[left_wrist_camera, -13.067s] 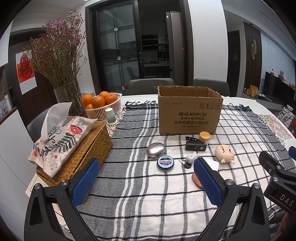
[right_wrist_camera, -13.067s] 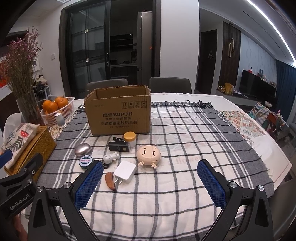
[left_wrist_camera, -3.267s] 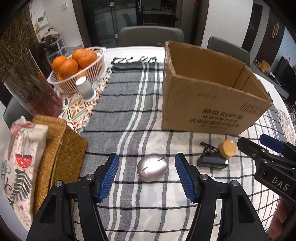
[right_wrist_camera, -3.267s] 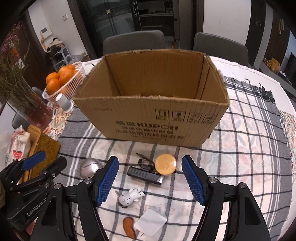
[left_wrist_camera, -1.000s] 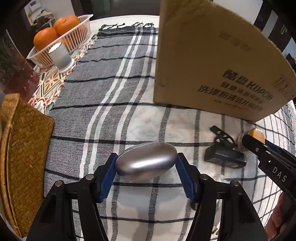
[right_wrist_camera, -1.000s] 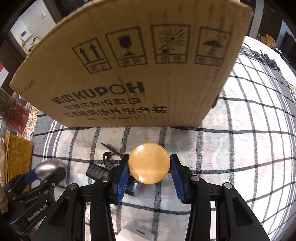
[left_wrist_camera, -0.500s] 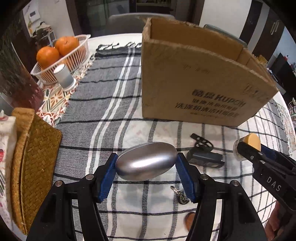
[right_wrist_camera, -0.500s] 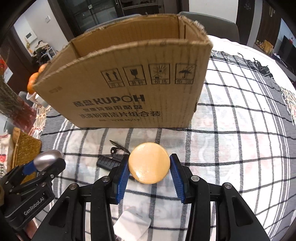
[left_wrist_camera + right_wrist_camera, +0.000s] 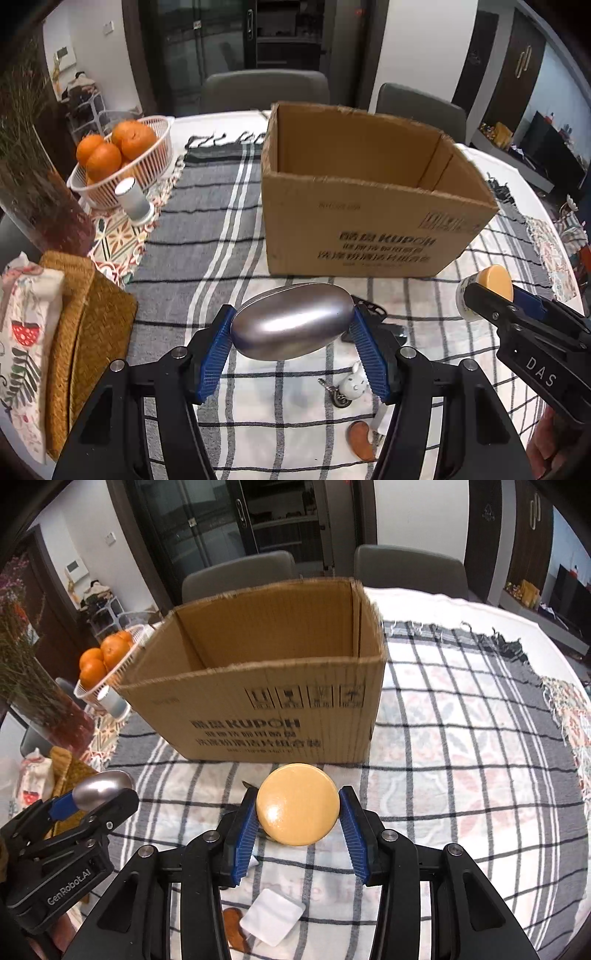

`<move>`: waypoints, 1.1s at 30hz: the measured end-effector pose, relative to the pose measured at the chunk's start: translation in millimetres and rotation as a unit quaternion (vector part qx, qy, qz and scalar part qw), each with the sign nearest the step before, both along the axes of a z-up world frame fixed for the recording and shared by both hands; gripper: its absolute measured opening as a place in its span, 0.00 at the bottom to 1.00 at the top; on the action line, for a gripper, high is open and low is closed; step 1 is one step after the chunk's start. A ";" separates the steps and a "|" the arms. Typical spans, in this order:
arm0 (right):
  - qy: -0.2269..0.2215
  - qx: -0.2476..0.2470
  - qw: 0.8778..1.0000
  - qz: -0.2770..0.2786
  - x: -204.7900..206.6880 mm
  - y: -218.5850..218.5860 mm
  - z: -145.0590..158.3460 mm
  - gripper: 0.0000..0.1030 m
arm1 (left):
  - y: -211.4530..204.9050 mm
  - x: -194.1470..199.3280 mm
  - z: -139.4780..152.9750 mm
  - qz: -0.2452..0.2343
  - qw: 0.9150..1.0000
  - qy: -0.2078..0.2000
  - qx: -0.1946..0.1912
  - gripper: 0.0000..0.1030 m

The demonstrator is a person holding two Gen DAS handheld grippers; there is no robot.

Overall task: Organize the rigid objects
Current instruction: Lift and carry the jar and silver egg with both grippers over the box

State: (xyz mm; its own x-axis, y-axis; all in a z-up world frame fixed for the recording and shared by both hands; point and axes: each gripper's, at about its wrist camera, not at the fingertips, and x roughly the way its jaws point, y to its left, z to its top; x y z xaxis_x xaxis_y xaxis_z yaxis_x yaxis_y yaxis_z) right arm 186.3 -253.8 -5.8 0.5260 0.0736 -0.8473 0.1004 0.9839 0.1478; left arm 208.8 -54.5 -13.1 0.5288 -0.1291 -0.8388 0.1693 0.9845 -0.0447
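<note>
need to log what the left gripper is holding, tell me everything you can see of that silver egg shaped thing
The silver egg-shaped thing is a smooth, shiny, metal-looking oval with a faint seam along its upper edge. It lies lengthwise, slightly tilted, clamped at both ends between the blue pads of the left gripper, lifted above the checked cloth in front of the cardboard box. Only the pads touch it. The right wrist view shows its rounded end.
</note>
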 end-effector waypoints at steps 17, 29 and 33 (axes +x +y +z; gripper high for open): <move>-0.075 0.010 0.997 -0.006 -6.3 -4.9 57.8 0.43 | -8.5 1.5 63.8 -0.030 0.996 -0.079 -0.014 0.61; -0.102 -0.002 0.995 -0.001 16.4 -4.0 83.6 0.43 | -15.1 30.8 85.8 -0.037 0.994 -0.107 -0.011 0.61; -0.103 -0.006 0.995 0.001 29.0 -6.0 85.8 0.43 | -17.4 43.6 88.5 -0.038 0.993 -0.109 -0.005 0.61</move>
